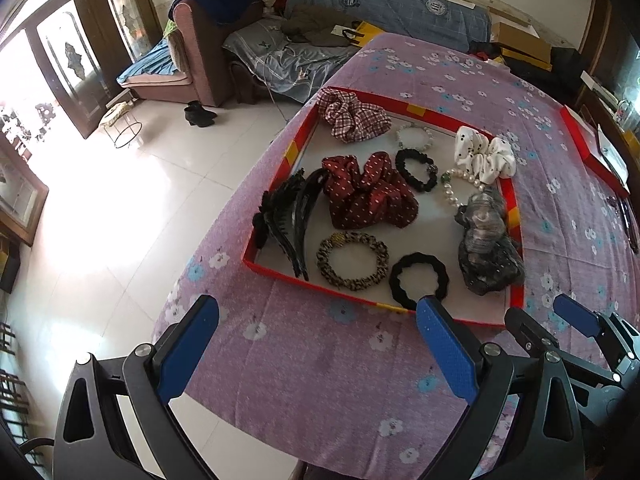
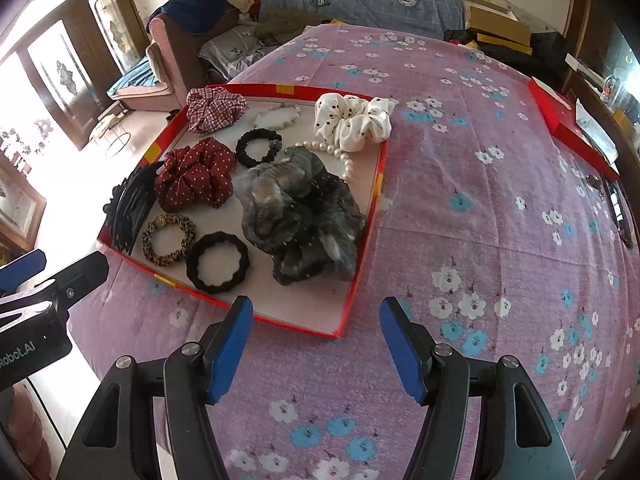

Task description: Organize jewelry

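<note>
A red-rimmed shallow box (image 1: 266, 270) (image 2: 362, 264) lies on the purple flowered tablecloth. It holds several hair pieces: a grey sheer scrunchie (image 1: 486, 240) (image 2: 296, 220), a dark red dotted scrunchie (image 1: 366, 196) (image 2: 196, 178), a white dotted scrunchie (image 1: 484, 154) (image 2: 354, 120), a plaid scrunchie (image 1: 352, 114), a black hair tie (image 1: 418, 280) (image 2: 218, 262), a leopard hair tie (image 1: 352, 260), black claw clips (image 1: 290, 216), a pearl bracelet (image 1: 464, 186). My left gripper (image 1: 318, 344) is open and empty in front of the box. My right gripper (image 2: 316, 346) is open and empty at the box's near right corner.
A second red box (image 2: 560, 120) with papers sits at the table's far right edge. Dark small items (image 2: 618, 208) lie near the right edge. The table's left edge drops to a white tiled floor. A sofa with bedding stands behind the table.
</note>
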`<state>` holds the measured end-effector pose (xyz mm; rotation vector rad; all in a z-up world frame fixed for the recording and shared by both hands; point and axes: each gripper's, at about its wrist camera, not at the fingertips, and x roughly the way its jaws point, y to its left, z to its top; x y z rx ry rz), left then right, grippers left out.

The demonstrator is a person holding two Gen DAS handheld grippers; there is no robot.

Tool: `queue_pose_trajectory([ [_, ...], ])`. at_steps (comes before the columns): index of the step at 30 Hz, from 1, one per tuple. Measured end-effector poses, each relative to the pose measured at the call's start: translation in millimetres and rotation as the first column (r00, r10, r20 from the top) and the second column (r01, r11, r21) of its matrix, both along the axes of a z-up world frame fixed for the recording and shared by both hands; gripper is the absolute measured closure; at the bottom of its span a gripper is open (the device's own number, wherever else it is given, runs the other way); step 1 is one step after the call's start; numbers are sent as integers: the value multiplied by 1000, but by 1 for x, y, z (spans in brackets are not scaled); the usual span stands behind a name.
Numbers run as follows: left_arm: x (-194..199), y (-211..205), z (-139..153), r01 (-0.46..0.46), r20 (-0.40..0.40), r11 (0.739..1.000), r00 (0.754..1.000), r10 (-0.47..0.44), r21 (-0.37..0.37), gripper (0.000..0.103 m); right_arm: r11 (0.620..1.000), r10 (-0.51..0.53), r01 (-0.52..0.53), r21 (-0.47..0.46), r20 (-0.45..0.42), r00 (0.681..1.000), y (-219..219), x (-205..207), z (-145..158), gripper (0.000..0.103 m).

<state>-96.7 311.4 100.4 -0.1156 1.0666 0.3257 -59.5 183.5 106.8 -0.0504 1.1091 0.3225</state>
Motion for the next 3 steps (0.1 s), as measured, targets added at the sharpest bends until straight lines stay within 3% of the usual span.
queue_pose_trajectory([
  [3,-4,-15,2,-5,-2,1000,1000,6,24,4,1000,5,-5,12,-1,1000,-13,-4,0,33],
])
